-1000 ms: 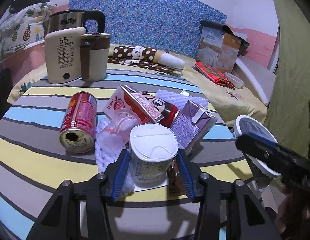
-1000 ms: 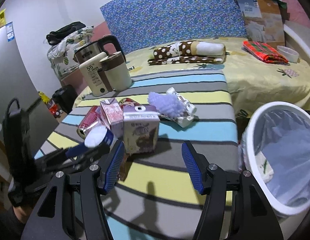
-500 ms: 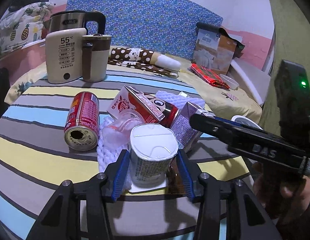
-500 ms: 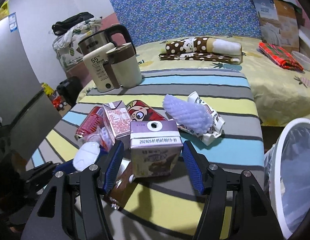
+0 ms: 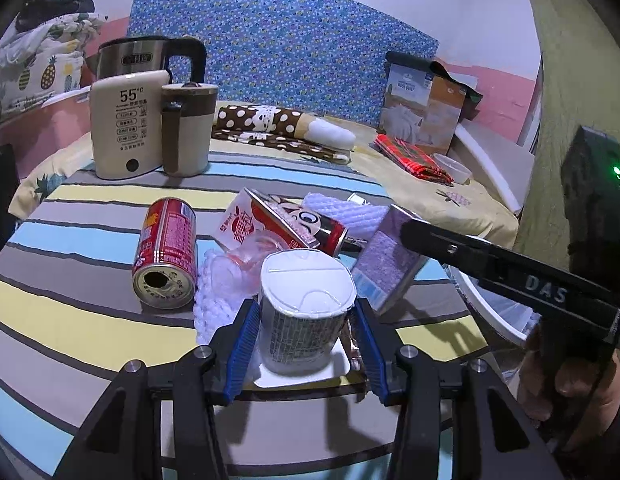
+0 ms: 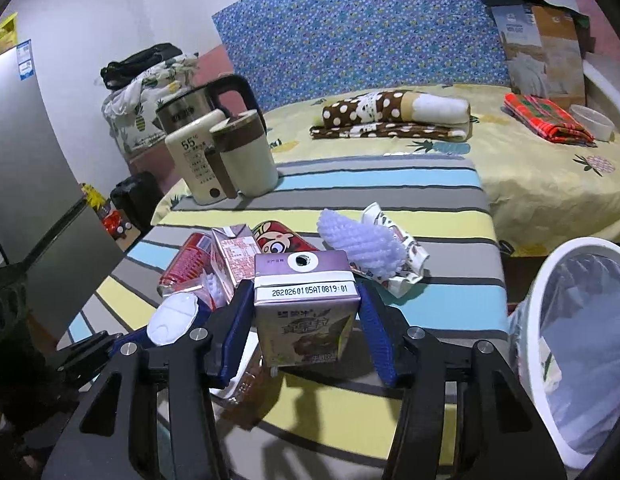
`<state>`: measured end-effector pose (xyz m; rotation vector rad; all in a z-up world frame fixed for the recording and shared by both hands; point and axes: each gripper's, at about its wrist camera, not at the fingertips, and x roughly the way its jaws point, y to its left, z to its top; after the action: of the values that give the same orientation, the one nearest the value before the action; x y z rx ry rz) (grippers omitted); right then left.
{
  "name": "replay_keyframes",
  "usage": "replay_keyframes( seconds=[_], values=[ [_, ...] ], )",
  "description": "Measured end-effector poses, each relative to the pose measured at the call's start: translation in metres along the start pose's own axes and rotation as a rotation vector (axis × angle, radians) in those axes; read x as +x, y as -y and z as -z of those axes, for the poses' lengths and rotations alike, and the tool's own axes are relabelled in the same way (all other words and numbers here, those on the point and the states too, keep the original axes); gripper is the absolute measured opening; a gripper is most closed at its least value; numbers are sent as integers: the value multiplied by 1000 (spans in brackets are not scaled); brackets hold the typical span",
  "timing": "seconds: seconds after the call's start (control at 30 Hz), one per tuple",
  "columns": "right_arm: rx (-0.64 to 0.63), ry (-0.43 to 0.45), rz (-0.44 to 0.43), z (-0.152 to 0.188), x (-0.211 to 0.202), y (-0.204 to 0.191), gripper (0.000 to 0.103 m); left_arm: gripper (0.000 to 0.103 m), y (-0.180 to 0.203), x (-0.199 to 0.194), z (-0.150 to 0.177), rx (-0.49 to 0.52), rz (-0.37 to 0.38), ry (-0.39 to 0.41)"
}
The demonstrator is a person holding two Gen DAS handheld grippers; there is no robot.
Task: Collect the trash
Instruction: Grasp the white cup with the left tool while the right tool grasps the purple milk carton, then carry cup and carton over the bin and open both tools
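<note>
A pile of trash lies on the striped table (image 5: pixel 70 332). My left gripper (image 5: pixel 306 344) is open, its blue fingers on either side of a white foil-lidded cup (image 5: pixel 306 312), not clearly pressing it. My right gripper (image 6: pixel 306 328) is open around a purple milk carton (image 6: pixel 306 312), a gap showing at each side. The carton also shows in the left wrist view (image 5: pixel 385 268) with the right gripper's finger (image 5: pixel 469 256) across it. A red can (image 5: pixel 166 252), a red-and-white juice carton (image 5: pixel 270 224) and white foam netting (image 6: pixel 357 244) lie in the pile.
A white bin with a clear liner (image 6: pixel 581 344) stands off the table's right edge. A kettle (image 5: pixel 150 56), a cream warmer (image 5: pixel 126 124) and a brown-lidded mug (image 5: pixel 188 128) stand at the table's back left. A bed (image 6: pixel 529 168) lies behind.
My right gripper has moved in from beside the bin toward the pile and now straddles the purple carton. My left gripper has stayed around the white cup.
</note>
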<state>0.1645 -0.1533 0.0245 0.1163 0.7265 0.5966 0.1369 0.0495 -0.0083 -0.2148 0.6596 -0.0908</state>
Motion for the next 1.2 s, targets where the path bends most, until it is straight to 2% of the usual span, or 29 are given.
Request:
replay_keyframes(
  seconds=[0.67, 1.2],
  values=[
    [69, 43, 50, 14, -38, 17, 54, 48, 27, -27, -2, 44, 20, 23],
    [132, 92, 118, 28, -71, 51, 54, 48, 70, -29, -5, 110, 86, 16]
  ],
)
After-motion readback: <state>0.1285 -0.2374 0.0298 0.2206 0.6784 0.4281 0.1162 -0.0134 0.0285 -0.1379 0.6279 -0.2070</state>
